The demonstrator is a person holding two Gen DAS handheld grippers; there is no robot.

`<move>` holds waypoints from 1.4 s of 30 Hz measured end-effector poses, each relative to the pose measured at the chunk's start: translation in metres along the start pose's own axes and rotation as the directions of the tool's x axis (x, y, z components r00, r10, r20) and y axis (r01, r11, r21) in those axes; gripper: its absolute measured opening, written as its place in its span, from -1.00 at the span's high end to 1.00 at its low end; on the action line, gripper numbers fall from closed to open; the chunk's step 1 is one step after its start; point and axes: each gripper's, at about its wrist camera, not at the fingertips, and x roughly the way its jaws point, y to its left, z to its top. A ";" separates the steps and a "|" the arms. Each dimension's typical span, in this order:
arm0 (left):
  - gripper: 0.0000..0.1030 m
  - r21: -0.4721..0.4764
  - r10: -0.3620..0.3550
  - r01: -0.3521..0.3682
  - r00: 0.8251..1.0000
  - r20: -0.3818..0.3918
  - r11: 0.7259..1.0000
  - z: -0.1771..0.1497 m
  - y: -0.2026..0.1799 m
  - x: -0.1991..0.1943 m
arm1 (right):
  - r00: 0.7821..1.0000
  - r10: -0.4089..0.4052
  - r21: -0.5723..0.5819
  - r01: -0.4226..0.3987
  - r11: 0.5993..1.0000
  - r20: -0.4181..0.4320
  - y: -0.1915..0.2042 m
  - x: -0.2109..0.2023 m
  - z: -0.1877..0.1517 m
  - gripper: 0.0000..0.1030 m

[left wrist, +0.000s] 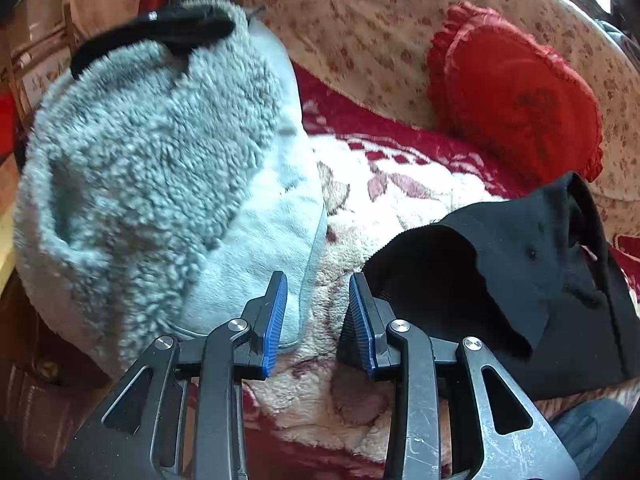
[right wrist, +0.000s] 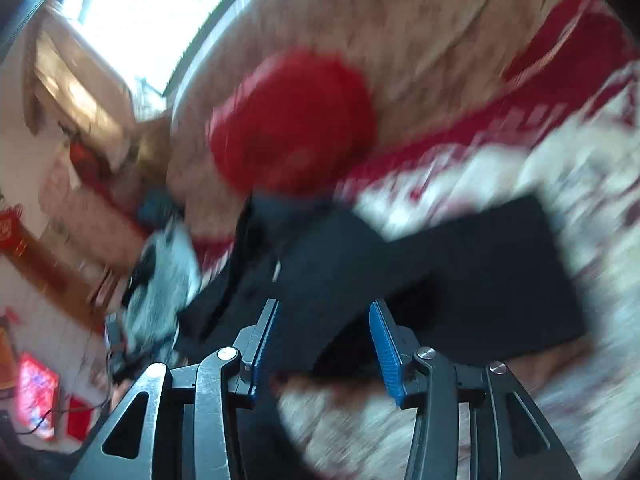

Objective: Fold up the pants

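Left gripper (left wrist: 318,308) jaws spread, nothing btwn them; black pants (left wrist: 520,280) lie just right of the tips on the blanket (left wrist: 400,200). Right gripper (right wrist: 324,336) jaws spread too, over the pants (right wrist: 400,264), pads not pressing cloth.

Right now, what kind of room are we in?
Probably a living room in a home: a floral-covered sofa back, a red frilled cushion leaning on it, and a plush red-and-cream blanket with clothes lying on it.
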 end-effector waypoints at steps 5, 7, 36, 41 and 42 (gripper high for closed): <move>0.15 0.096 -0.159 0.156 0.987 0.022 0.983 -0.010 -0.029 -0.017 | 0.995 -0.076 -0.206 0.061 0.977 -0.066 0.028 0.025 -0.009 0.16; 0.01 0.164 -0.214 0.209 0.977 0.017 0.964 -0.013 -0.047 -0.021 | 0.988 -0.138 -0.278 0.114 0.954 -0.068 0.035 0.032 -0.014 0.16; 0.91 0.444 -0.208 0.158 0.976 0.066 0.882 0.005 -0.110 -0.021 | 0.935 0.317 -0.224 -0.279 0.934 0.160 0.050 -0.030 0.008 0.96; 0.91 0.324 -0.199 0.134 0.964 0.176 0.936 0.051 -0.078 -0.035 | 0.799 0.522 -0.235 -0.468 0.852 0.299 0.069 -0.089 0.005 0.96; 0.91 0.305 -0.199 0.139 0.964 0.176 0.942 0.060 -0.074 -0.032 | 0.787 0.533 -0.241 -0.477 0.845 0.311 0.072 -0.096 0.005 0.96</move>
